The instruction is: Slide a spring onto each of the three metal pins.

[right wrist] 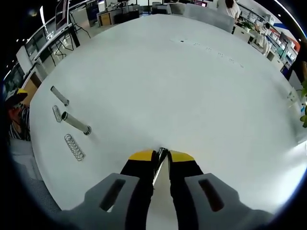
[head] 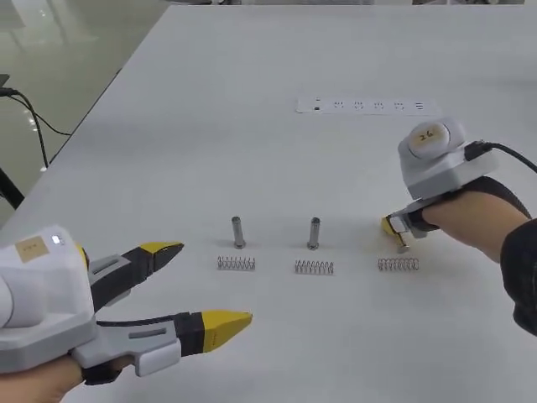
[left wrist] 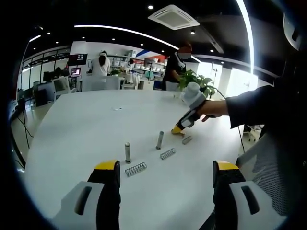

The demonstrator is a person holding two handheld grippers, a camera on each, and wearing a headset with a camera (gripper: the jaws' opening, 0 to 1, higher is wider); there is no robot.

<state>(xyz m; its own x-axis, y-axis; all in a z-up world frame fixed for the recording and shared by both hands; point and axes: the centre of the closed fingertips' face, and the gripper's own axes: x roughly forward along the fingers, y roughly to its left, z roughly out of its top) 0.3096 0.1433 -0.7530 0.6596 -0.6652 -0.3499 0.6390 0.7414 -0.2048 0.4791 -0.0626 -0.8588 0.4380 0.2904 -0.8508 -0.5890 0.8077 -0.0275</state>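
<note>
- The fingers (right wrist: 141, 158) of the right gripper (right wrist: 161, 154) are drawn narrow and clamped on a held pin (right wrist: 159, 163), which is gripped between the yellow tips.
- Whether the end of the held pin touches the table (head: 252, 84) cannot be told.
- The fingers of the left gripper (head: 205, 284) are spread wide and held over the near left part of the table.
- A left pin (head: 237, 232) and a middle pin (head: 314, 233) are stood upright on the table, side by side and well apart.
- Three springs are laid flat in a row: a left spring (head: 236, 264) just beside the left pin, a middle spring (head: 314, 267) just beside the middle pin, and a right spring (head: 398, 264) near the right gripper's tips.
- A power strip (head: 367, 106) is laid at the far side of the table.
</note>
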